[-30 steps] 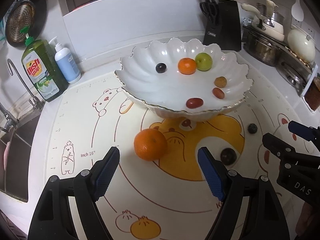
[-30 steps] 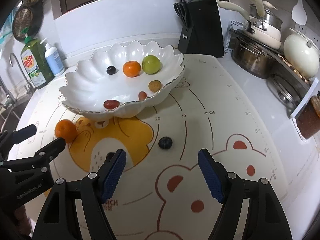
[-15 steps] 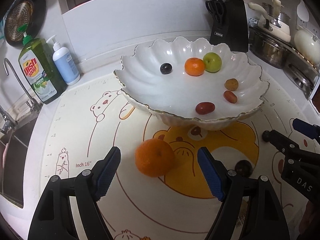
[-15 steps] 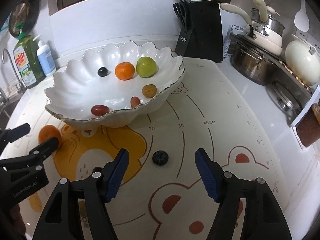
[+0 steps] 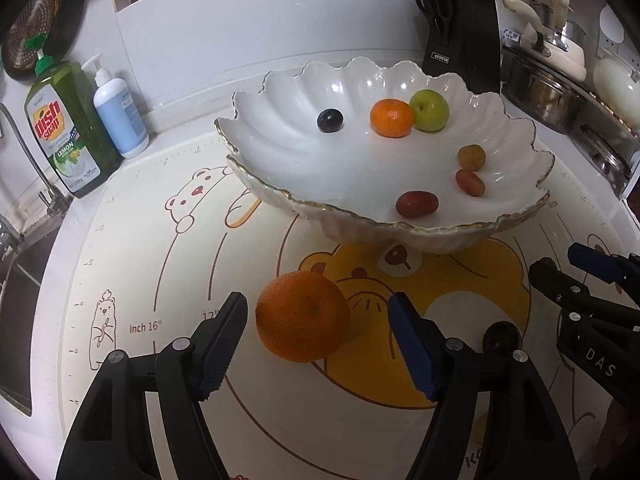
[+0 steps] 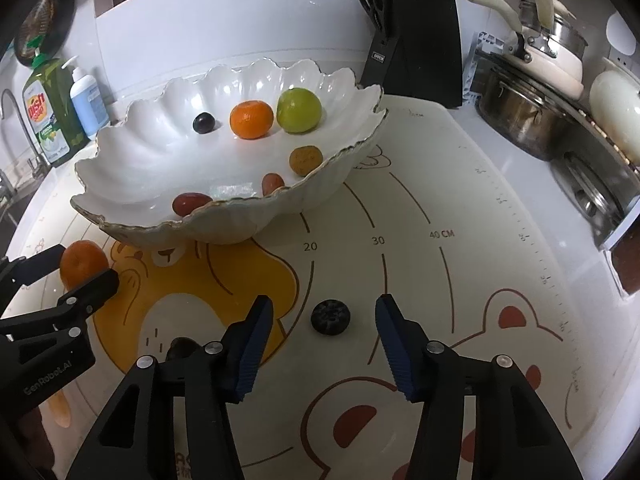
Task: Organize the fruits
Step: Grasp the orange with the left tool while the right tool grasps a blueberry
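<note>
A large orange lies on the bear-print mat between the fingers of my left gripper. Its jaws are closing, with a gap left on both sides of the fruit. A blueberry sits between the fingers of my right gripper, whose jaws are closing too and stand clear of the berry. A dark round fruit rests on the mat between the two grippers. The scalloped white bowl behind holds a small orange, a green fruit, a dark grape and several small brown and red fruits.
A green dish-soap bottle and a white pump bottle stand at the back left beside the sink. A black knife block stands behind the bowl. Pots and a kettle crowd the right side.
Both grippers have sunk and come forward. The orange now lies between the left fingers and the blueberry between the right ones. Both pairs of jaws have narrowed.
</note>
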Demonstrator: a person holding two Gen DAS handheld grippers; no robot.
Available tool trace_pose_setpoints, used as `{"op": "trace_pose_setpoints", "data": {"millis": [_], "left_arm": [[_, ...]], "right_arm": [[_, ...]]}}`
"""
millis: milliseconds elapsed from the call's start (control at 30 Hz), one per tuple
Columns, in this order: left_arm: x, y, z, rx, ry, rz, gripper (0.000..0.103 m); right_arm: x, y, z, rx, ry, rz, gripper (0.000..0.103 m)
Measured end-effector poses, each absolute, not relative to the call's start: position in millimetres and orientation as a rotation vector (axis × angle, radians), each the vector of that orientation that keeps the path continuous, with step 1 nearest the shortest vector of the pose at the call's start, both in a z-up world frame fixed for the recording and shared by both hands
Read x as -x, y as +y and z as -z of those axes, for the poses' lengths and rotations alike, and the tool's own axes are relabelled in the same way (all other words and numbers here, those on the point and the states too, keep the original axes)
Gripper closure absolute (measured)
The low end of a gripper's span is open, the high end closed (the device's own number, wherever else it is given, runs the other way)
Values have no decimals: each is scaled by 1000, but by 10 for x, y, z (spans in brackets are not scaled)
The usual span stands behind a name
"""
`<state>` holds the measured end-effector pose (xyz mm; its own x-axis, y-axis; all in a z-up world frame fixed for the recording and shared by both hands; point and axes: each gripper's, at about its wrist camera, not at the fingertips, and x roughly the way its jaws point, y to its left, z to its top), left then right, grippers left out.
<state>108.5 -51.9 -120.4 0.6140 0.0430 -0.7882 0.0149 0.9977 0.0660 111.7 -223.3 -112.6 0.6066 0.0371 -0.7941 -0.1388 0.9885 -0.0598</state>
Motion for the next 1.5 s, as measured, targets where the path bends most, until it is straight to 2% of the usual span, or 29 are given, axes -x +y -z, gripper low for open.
{"op": "trace_pose_setpoints", "data": {"millis": [100,167,467,567,700,767,1500], "left_arm": [[-1096,-514,1231,-70,917,-18,31],[-1100,-507,1244,-72,919,-19,32],[-1155,-498,1279,-69,935,-12,41],[-1171,-497,1281,-66,933,-14,42],[-1163,-499,1278,-87,913,-37,54],[-1157,-512,1276,-105,903,-40,56],[-1005,-510,1120,-91,875,-7,58]], "right_arm": [[-1127,-2227,1170,116,926,-104,49],[-1131,-2225,1195,115,933,-105,53],[-1184,-2250,1257,81,956,-112,60],[-1189,-2245,1254,80,953,-123,66],[-1207,-2256,1251,84,947,-112,75],[-1213,-2262,1246,95,943,-102,80],[-1073,-2224,1055,73,905,-114,81]]}}
